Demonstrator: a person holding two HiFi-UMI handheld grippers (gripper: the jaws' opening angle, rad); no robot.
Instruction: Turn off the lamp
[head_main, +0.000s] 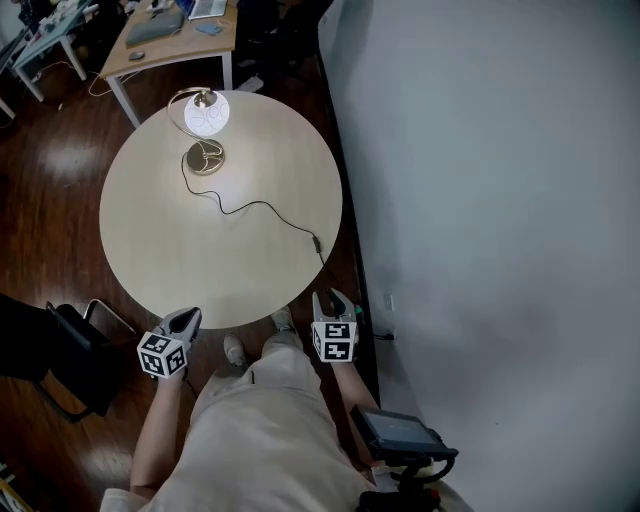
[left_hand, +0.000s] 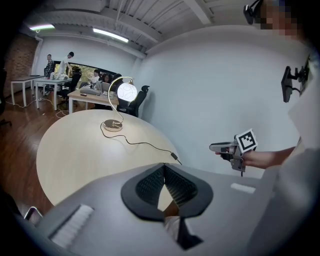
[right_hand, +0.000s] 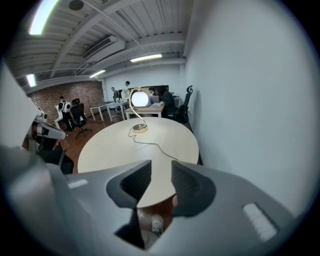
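A lit lamp with a glowing white globe (head_main: 207, 113) and a round brass base (head_main: 205, 158) stands at the far left of the round pale table (head_main: 170, 250). Its black cord (head_main: 262, 206) snakes to an inline switch (head_main: 318, 243) near the table's right edge. My left gripper (head_main: 187, 319) hovers at the near edge, shut with nothing in it (left_hand: 163, 172). My right gripper (head_main: 333, 300) is at the near right edge, just this side of the switch, open and empty (right_hand: 161, 180). The lamp (right_hand: 139, 98) shows far off in the right gripper view.
A white wall (head_main: 480, 200) runs close along the table's right side. A black chair (head_main: 70, 350) stands at the near left. A desk (head_main: 180, 40) with items is behind the table, and people are in the background. A black device (head_main: 400, 432) hangs by my right hip.
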